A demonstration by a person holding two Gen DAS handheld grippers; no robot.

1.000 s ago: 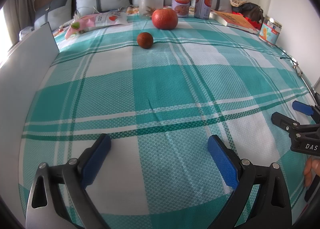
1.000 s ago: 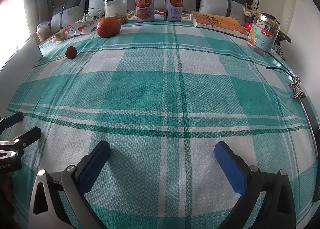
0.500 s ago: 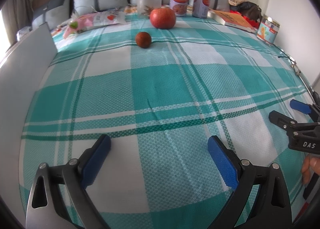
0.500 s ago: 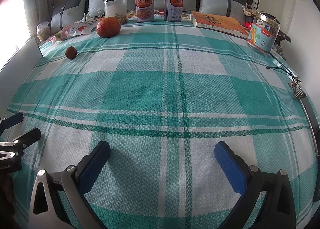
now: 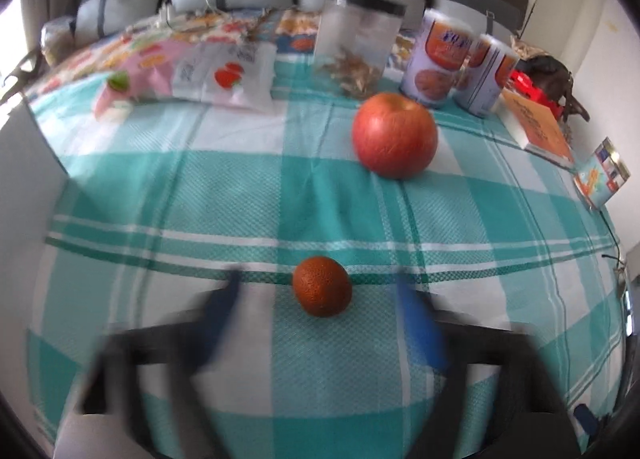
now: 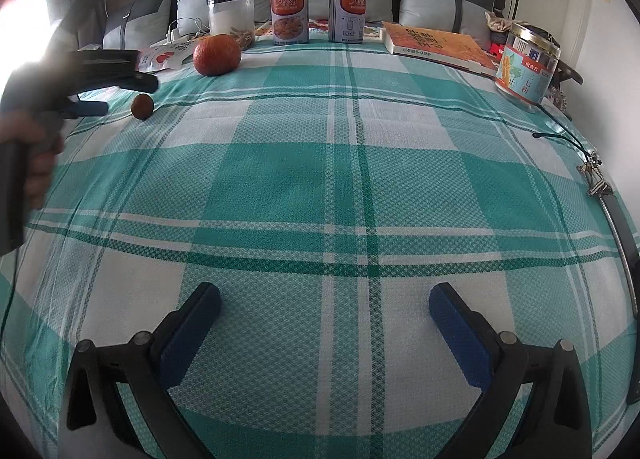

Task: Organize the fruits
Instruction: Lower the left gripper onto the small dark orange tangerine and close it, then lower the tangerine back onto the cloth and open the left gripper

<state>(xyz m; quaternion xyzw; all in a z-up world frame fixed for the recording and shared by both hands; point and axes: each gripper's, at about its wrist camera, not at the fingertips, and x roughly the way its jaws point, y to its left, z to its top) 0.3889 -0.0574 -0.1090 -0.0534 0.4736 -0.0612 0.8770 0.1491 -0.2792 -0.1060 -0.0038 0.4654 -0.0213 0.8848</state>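
your left gripper sits low over the checked bedspread, its picture smeared by motion. its jaws have just been closing, and the small brown fruit lies between the two blue pads with a gap on each side; the pads do not press on it. in the right wrist view, the same gripper reaches in from the left edge, with the fruit just beyond its fingertips. the red apple rests further back, well apart from the small fruit, near the clear jar and the two cans. your right gripper hangs above bare cloth with its jaws spread wide and nothing between them.
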